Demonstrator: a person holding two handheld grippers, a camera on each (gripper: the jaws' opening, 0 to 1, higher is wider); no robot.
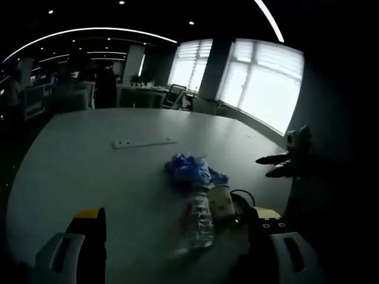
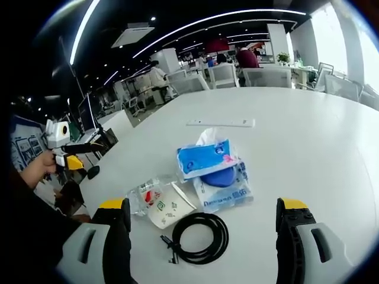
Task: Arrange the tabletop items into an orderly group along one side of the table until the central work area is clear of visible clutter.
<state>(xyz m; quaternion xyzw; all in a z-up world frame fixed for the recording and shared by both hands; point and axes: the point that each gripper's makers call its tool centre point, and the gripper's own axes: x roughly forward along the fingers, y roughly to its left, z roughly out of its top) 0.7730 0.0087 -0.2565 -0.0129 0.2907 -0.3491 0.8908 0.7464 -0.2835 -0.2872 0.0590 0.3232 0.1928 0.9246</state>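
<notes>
Right claw [image 2: 201, 228]: released, jaws wide apart, nothing held. Between its jaws on the table [image 2: 308, 142]: black cable coil [image 2: 200, 238]; just beyond, cup [image 2: 169, 208], tissue pack [image 2: 213, 168]. Left claw [image 1: 177, 236]: released, bottle [image 1: 200, 220] ahead.

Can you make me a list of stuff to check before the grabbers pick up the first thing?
1. Right gripper open: ok, jaws wide apart with nothing between them.
2. Left gripper open: ok, also wide and holding nothing.
3. Something close to grab: ok, the black cable lies coiled just ahead of the right gripper.
4. Items lying apart: not ok, the tissue pack sits on the blue-and-white bag, and the cup touches the clear bottle.
5. Bottle capped: cannot tell, too blurry.
6. Table has free room at a side: ok, bare white surface all around the pile.
</notes>
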